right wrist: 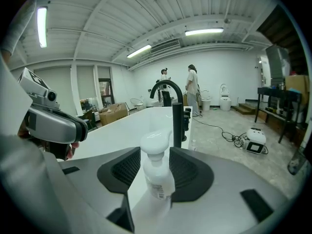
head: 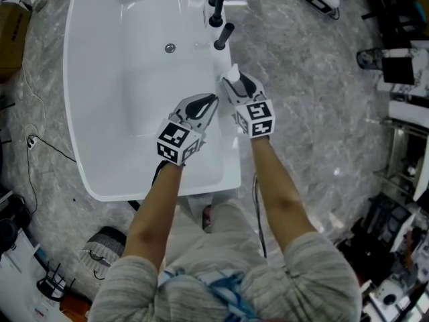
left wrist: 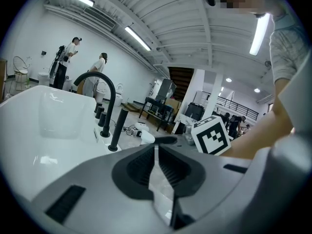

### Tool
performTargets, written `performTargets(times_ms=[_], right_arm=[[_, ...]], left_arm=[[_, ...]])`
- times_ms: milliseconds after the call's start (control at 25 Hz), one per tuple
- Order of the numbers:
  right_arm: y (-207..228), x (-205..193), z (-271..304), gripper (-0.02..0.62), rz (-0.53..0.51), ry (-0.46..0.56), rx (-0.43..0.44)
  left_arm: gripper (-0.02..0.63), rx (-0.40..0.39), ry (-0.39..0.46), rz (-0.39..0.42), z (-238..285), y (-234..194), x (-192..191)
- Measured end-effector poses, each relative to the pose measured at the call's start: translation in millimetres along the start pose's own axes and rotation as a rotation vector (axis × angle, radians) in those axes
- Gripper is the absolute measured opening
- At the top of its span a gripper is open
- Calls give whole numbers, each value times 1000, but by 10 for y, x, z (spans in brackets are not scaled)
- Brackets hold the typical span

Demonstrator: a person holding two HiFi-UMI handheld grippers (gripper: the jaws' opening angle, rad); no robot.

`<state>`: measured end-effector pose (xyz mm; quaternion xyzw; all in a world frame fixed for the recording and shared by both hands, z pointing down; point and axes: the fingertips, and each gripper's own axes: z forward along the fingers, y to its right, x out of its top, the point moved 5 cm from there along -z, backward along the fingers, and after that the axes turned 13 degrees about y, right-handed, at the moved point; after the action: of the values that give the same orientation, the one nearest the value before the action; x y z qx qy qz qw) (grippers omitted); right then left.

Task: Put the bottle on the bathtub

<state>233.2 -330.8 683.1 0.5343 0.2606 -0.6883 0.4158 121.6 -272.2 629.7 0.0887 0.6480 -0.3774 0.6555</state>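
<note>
Looking down on a white bathtub (head: 100, 113) set on a marbled floor (head: 301, 113), with black faucet fittings (head: 216, 9) lined along its right rim. Hovering the left gripper (head: 212, 100) over the tub near that rim, jaws pressed together and gripping nothing. Holding the right gripper (head: 238, 80) just beside it at the rim, jaws spread wide to either side of a white pump bottle (right wrist: 157, 177) without squeezing it. Leaving that bottle standing on the bathtub rim, just short of the nearest black fitting.
</note>
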Motion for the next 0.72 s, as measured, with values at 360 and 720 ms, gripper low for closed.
performTargets(times_ms=[360, 720], right_arm=[[-130, -53, -160, 158, 23, -26, -21], [-300, 35, -379, 158, 38, -21, -29]], left_arm=[[8, 3, -5, 13, -63, 5, 49], [8, 6, -12, 23, -190, 36, 86]])
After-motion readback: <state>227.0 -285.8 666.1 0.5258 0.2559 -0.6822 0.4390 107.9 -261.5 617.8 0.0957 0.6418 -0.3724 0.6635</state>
